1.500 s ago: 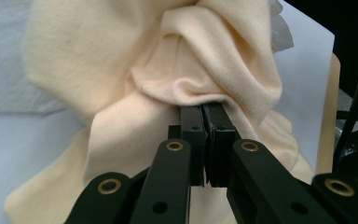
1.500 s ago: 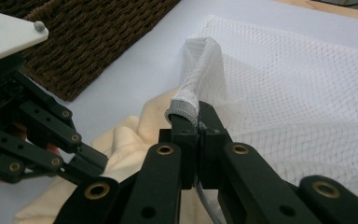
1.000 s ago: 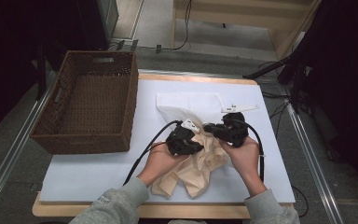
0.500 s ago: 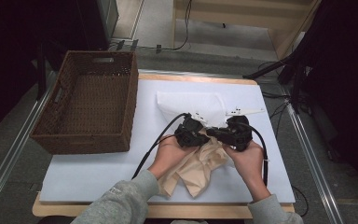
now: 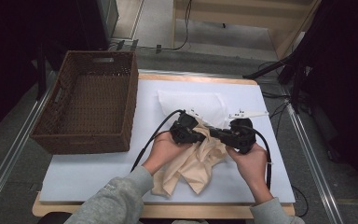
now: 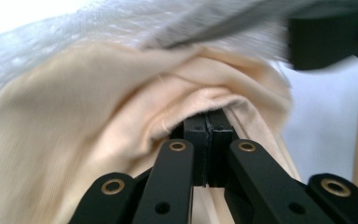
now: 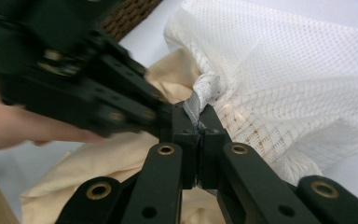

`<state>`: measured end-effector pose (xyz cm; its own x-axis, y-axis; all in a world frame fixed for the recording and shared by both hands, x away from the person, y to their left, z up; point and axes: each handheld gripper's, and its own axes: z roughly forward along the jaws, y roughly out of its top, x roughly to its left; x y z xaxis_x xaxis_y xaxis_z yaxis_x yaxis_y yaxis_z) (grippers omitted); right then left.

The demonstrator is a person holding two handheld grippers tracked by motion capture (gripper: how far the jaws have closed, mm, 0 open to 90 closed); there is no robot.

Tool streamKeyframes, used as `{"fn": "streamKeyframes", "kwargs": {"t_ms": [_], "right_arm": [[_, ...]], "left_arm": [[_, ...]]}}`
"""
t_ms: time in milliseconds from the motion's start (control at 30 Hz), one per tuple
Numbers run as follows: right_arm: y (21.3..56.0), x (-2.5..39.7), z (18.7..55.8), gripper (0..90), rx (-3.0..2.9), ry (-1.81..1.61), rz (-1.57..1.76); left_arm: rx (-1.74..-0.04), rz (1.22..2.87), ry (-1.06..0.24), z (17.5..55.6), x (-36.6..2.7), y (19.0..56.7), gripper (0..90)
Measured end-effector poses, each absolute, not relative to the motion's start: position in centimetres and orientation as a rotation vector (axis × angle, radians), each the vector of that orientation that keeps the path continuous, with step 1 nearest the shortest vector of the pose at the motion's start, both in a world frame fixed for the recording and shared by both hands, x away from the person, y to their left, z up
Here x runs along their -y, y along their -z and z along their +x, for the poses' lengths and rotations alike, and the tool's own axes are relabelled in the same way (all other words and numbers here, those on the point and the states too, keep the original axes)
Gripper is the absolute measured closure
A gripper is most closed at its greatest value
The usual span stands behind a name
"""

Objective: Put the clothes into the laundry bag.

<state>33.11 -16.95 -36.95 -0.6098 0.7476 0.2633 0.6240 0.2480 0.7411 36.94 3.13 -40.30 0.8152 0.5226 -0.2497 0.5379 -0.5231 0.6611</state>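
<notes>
Two black two-jaw grippers meet over the middle of the white-covered table [image 5: 98, 172], their tips close together. Seen along its own jaws, the left gripper [image 6: 208, 122] is clamped tight on a fold of the cream-coloured soft cloth garment [image 6: 74, 140], which bulges up around the pinched spot. The right gripper [image 7: 196, 122] is likewise closed, nipping the grey-edged rim of the white mesh laundry bag [image 7: 298, 84], with the left gripper's black body just beside it on the left of that view. From the high view, the left gripper [image 5: 196, 135] and right gripper [image 5: 214, 133] point toward each other, each held in a hand with its cable trailing back. The cream garment [image 5: 191, 168] hangs and lies crumpled between the two hands toward the near edge, while the mesh bag [image 5: 193, 102] lies flat just beyond the grippers. A dark brown woven wicker basket [image 5: 130, 93] stands at the left of the table, well apart from the cloth.
</notes>
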Motion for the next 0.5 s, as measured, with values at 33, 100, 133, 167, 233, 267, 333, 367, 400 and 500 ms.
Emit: {"fn": "streamKeyframes", "kwargs": {"t_ms": [33,100,133,167,233,267,333,367,400,500], "right_arm": [[37.1,17.0,33.2,89.3,-2.365,-1.29,1.308],[37.2,17.1,33.3,89.3,-2.365,-1.277,1.312],[37.2,17.2,33.4,89.2,-2.363,-1.281,1.317],[37.2,17.2,33.4,89.2,-2.361,-1.285,1.314],[37.1,17.2,33.4,89.2,-2.363,-1.289,1.312],[37.1,17.2,33.4,89.2,-2.364,-1.29,1.308],[37.0,17.2,33.5,89.2,-2.364,-1.292,1.309],[37.0,17.2,33.5,89.2,-2.364,-1.293,1.309],[37.0,17.2,33.5,89.2,-2.364,-1.296,1.312],[36.9,17.3,33.7,89.2,-2.368,-1.303,1.313]], "left_arm": [[-0.775,2.226,0.025,36.9,-3.1,40.3,90.0],[-0.743,2.217,0.028,36.6,-4.7,39.1,90.0],[-0.743,2.207,0.036,36.7,-5.4,38.8,90.0],[-0.748,2.197,0.031,36.8,-6.1,38.6,90.0],[-0.766,2.193,0.028,37.3,-7.3,38.4,90.0],[-0.785,2.195,0.017,37.6,-7.9,38.3,90.0],[-0.819,2.188,0.005,38.1,-9.0,38.4,90.0],[-0.829,2.192,-0.004,38.4,-9.5,38.5,90.0],[-0.839,2.194,-0.007,38.7,-9.9,38.6,90.0],[-0.871,2.188,-0.015,39.3,-10.5,39.1,90.0]]}}
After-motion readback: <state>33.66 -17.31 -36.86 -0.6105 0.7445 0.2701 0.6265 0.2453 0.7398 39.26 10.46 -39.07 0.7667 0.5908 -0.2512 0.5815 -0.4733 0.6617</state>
